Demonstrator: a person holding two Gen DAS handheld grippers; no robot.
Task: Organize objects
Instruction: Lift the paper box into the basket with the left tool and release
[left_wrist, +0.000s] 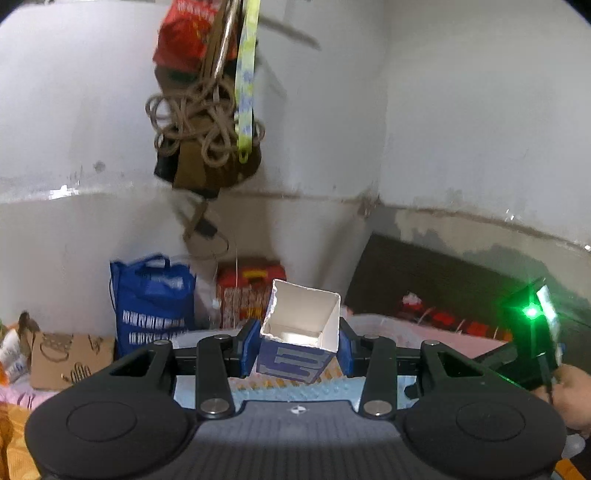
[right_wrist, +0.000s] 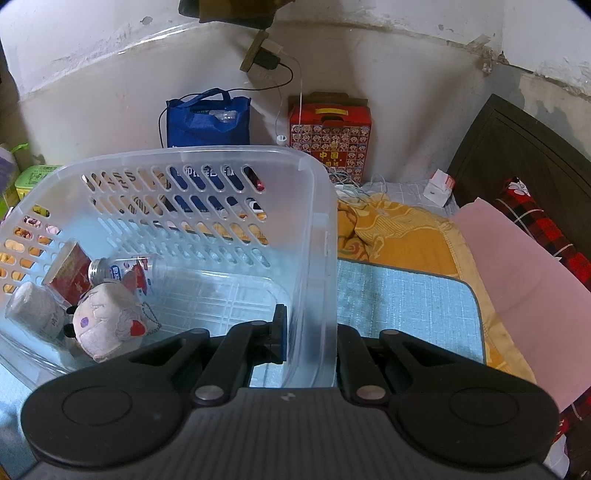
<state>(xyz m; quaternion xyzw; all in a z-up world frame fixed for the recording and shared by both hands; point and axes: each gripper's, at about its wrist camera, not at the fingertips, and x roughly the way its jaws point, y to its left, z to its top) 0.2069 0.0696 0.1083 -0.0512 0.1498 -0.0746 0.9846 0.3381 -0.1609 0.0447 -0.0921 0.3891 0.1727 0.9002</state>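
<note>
Carton (left_wrist: 299, 343) sits pinched in left hand-held gripper (left_wrist: 300, 349); right one seemingly clamps basket wall (right_wrist: 317, 258).

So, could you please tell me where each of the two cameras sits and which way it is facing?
Left wrist: on the left gripper, facing nearly level at the white wall corner; its blue pads clamp an open-topped blue-and-white carton; a hand shows at right.
Right wrist: on the right gripper, tilted down at the clear plastic basket, whose wall its fingers pinch.
Shared: blue tote bag and red patterned box against the wall.
</note>
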